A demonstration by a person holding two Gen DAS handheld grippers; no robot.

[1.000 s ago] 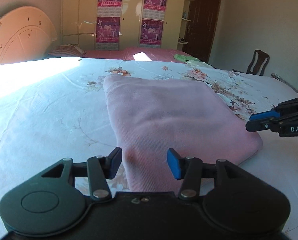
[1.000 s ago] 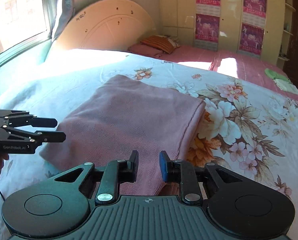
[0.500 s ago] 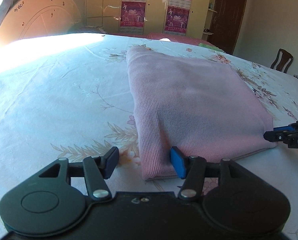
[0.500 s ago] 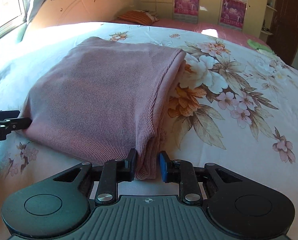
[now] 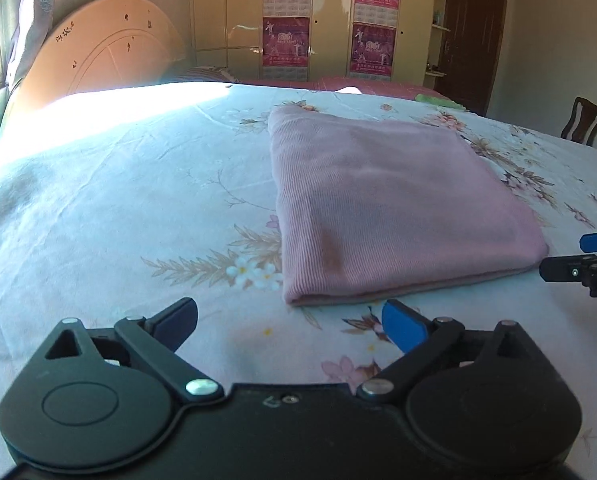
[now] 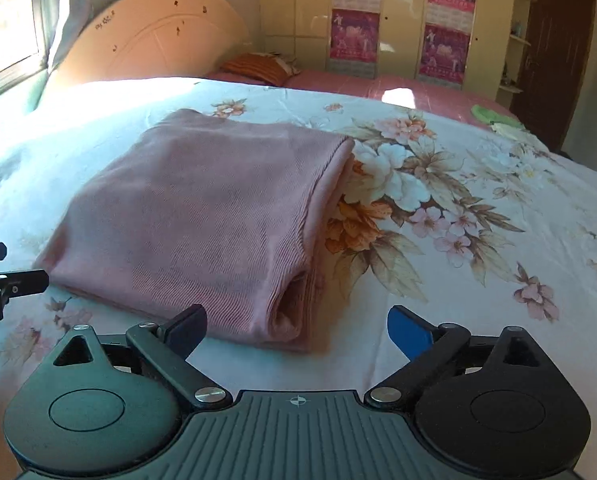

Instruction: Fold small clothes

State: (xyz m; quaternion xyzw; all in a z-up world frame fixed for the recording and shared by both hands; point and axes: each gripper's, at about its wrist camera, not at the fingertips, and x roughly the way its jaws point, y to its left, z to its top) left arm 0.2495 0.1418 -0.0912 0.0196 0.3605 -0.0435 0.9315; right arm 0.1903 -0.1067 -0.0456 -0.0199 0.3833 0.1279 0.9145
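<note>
A pink knit garment (image 5: 386,200) lies folded into a flat rectangle on the floral bed sheet (image 5: 138,208); it also shows in the right wrist view (image 6: 202,224). My left gripper (image 5: 290,322) is open and empty, just short of the garment's near left corner. My right gripper (image 6: 298,328) is open and empty, just short of the near right corner, where the folded layers show. Each gripper's fingertips show at the edge of the other's view, the right one (image 5: 578,258) and the left one (image 6: 2,268).
The sheet covers a wide bed with bright sunlight at the far left. A curved headboard (image 5: 106,52), wardrobes with purple posters (image 5: 286,16), a dark door (image 5: 474,36) and a wooden chair (image 5: 582,120) stand beyond. A green cloth (image 6: 494,118) lies at the far right.
Both grippers have opened, let go of the garment's near edge and drawn back a little. The garment now lies flat and free on the bed.
</note>
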